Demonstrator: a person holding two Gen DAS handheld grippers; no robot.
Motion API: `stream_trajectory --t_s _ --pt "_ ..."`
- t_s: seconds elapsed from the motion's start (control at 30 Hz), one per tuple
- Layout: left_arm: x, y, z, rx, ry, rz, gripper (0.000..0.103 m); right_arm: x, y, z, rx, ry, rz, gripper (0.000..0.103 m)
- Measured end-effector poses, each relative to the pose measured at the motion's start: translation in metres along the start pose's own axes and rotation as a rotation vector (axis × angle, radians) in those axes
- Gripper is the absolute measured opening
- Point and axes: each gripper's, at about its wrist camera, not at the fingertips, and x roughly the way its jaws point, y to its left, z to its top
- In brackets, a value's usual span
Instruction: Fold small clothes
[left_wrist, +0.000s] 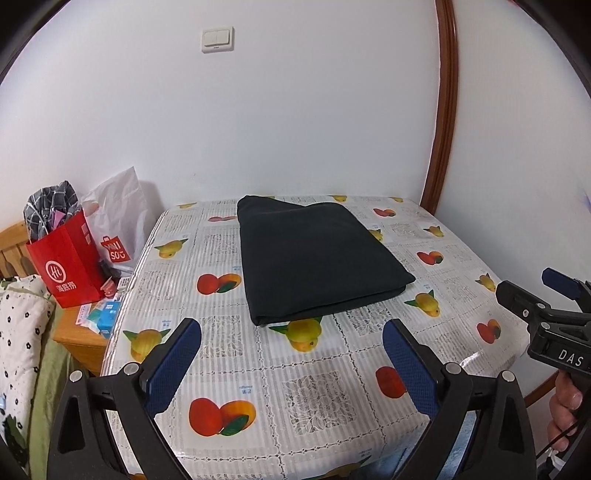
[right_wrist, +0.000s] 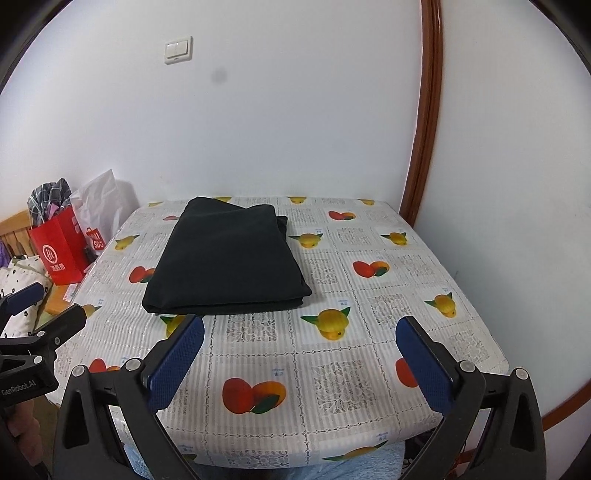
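Observation:
A dark folded garment (left_wrist: 314, 258) lies flat on the table with the fruit-print cloth (left_wrist: 325, 384), toward the far side; it also shows in the right wrist view (right_wrist: 225, 262). My left gripper (left_wrist: 291, 334) is open and empty, held above the table's near part, short of the garment's front edge. My right gripper (right_wrist: 299, 332) is open and empty, at about the same distance from the garment, to its right. The right gripper (left_wrist: 532, 291) shows at the right edge of the left wrist view; the left gripper (right_wrist: 48, 304) shows at the left edge of the right wrist view.
The table (right_wrist: 369, 280) stands in a corner against white walls, with a brown door frame (left_wrist: 439, 147) at the right. Left of the table a wooden stand holds a red paper bag (left_wrist: 66, 262), a white bag (left_wrist: 118, 221) and small boxes. A patterned quilt (left_wrist: 18, 332) lies far left.

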Motion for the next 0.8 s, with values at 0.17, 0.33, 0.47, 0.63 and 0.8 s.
stream_trajectory --t_s 0.17,0.33,0.47,0.63,0.8 --pt "0.0016 0.0057 -0.0021 -0.015 0.005 0.003 0.099 0.0013 0.0068 -0.0031 -0.022 0.002 0.000 0.102" --pt "0.0034 0.0057 -0.0044 -0.008 0.014 0.006 0.099 0.0025 0.0073 -0.0047 -0.023 0.002 0.001 0.102" --pt "0.0044 0.0066 -0.0053 -0.008 0.021 0.004 0.099 0.0040 0.0073 -0.0062 -0.014 0.007 -0.005 0.102" --pt "0.0042 0.0077 -0.0059 -0.010 0.024 0.002 0.099 0.0035 0.0070 -0.0068 -0.018 0.006 -0.005 0.102" --pt "0.0048 0.0073 -0.0070 -0.008 0.028 0.003 0.099 0.0037 0.0058 -0.0068 -0.015 0.005 -0.002 0.102"
